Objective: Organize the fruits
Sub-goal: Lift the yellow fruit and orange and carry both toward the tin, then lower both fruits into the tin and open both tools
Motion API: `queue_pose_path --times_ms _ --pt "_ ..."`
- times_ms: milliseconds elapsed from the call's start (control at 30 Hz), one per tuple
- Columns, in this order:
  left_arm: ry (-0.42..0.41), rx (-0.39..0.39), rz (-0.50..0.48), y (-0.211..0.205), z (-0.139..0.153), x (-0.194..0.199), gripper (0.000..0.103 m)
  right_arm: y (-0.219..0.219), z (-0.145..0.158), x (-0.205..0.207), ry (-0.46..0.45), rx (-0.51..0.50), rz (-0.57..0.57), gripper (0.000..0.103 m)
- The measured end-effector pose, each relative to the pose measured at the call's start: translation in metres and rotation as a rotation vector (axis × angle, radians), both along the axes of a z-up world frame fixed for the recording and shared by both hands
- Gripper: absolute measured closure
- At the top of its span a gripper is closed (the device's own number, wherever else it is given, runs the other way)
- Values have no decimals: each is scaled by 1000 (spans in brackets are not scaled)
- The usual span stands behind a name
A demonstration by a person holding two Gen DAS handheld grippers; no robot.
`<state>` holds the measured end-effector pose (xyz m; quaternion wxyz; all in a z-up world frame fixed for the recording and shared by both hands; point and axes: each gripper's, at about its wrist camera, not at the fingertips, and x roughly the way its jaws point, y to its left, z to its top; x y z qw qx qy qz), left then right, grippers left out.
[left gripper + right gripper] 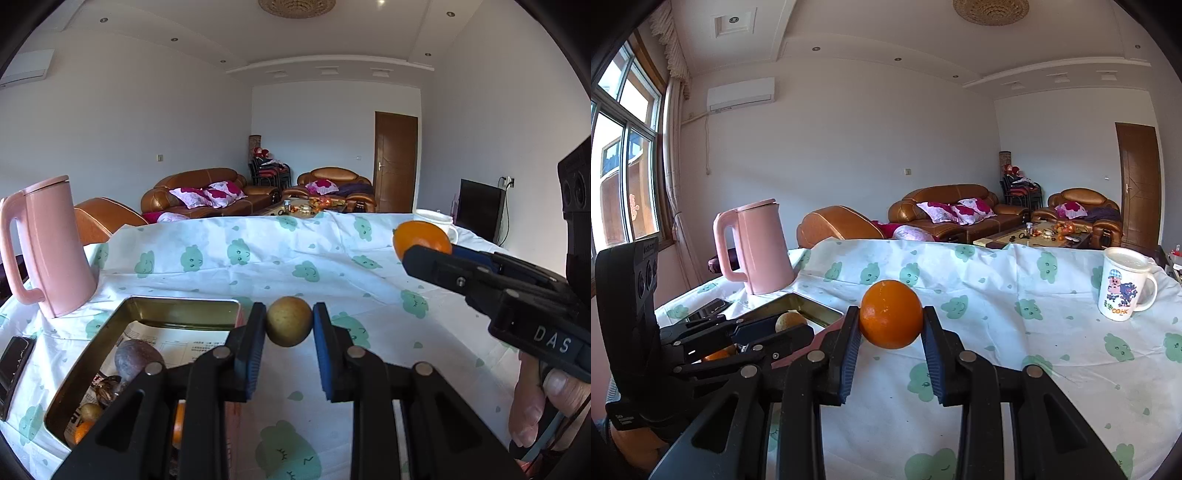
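Note:
My left gripper [289, 321] is shut on a small yellow-brown round fruit [289, 320] and holds it above the table, just right of a gold metal tin [110, 325]. The tin holds a dark purple fruit [136, 360], a small yellow fruit [90, 411], orange pieces and printed paper. My right gripper [891, 321] is shut on an orange [891, 319] and holds it above the cloth. In the left wrist view the right gripper [424, 251] and the orange [421, 234] are at the right. In the right wrist view the left gripper [757, 334] with its fruit [790, 320] hangs over the tin [812, 306].
A pink kettle [51, 247] stands left of the tin, also seen in the right wrist view [757, 247]. A dark phone [13, 369] lies at the left edge. A white cartoon mug [1123, 284] stands far right. White cloth [1052, 350] with green clouds covers the table.

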<state>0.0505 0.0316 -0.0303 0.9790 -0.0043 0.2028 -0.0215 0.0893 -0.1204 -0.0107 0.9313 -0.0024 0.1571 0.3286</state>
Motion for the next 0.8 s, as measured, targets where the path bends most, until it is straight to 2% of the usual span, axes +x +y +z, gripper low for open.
queue_pose_path --times_ms 467,800 --pt "10 -9 139 78 6 -31 76 63 14 -18 -29 -33 141 68" --pt "58 -26 218 115 -8 -41 76 97 7 -25 -10 -69 201 68"
